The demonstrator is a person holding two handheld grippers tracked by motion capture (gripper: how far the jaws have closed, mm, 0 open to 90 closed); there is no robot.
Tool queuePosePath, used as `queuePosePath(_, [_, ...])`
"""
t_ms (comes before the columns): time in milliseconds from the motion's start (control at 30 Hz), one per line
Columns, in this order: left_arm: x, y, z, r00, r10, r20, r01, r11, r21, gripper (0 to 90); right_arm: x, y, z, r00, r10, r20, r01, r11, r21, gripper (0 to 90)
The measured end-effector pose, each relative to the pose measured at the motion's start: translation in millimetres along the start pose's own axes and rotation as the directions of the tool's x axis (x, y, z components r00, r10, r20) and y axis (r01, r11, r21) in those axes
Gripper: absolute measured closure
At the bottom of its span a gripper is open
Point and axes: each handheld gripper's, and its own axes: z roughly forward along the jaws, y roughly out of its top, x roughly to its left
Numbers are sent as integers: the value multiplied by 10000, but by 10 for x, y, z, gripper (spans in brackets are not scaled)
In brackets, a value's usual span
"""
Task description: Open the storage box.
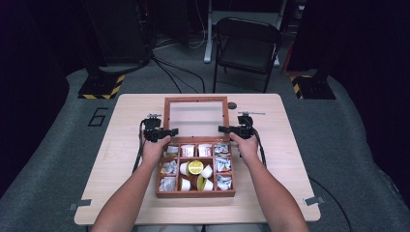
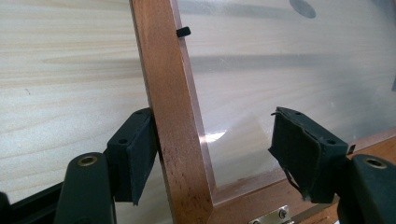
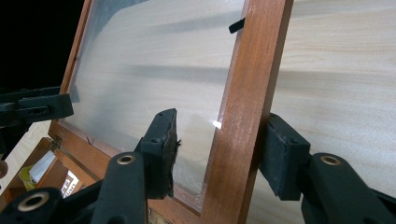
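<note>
The wooden box (image 1: pixel 195 193) sits at the middle of the light wood table (image 1: pixel 116 164), close to the person's edge, its glass-paned lid (image 1: pixel 196 120) swung open behind it. Its compartments hold small white cups, two of them with yellow tops (image 1: pixel 196 166), in the middle column, crumpled silvery packets (image 1: pixel 223 165) down both side columns, and white sachets (image 1: pixel 187 150) with red print too small to read along the back row.

The left gripper (image 1: pixel 170 132) reaches in at the lid's left frame rail; in the left gripper view (image 2: pixel 215 151) one pad (image 2: pixel 135 154) rests against the outer face of the rail (image 2: pixel 173 126) while the other stands clear over the glass, so the jaws are apart, not clamped. The right gripper (image 1: pixel 223 129) meets the right rail; in the right gripper view (image 3: pixel 219 154) its jaws straddle the rail (image 3: pixel 243 116), one pad (image 3: pixel 280 158) touching the wood and the other just off it over the pane, grip loosened. That view also shows a hinge at the lid's foot.

Farther off, a painted "6" (image 1: pixel 98 116) marks the grey floor, and a black folding chair (image 1: pixel 246 46) stands beyond the table.
</note>
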Motion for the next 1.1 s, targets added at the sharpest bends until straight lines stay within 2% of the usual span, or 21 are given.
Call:
queuePosePath(233, [34, -11, 29, 9993, -337, 148, 334, 9992, 226, 316, -46, -17, 40, 9987, 509, -26, -508, 9985, 220, 497])
queuePosePath(400, [55, -16, 48, 9984, -520, 216, 513, 9982, 323, 316, -64, -26, 51, 9975, 700, -12, -699, 9971, 290, 496])
queuePosePath(1100, [77, -16, 68, 9972, -701, 243, 688, 9963, 514, 314, -74, -33, 59, 9958, 908, 75, -911, 9949, 441, 495])
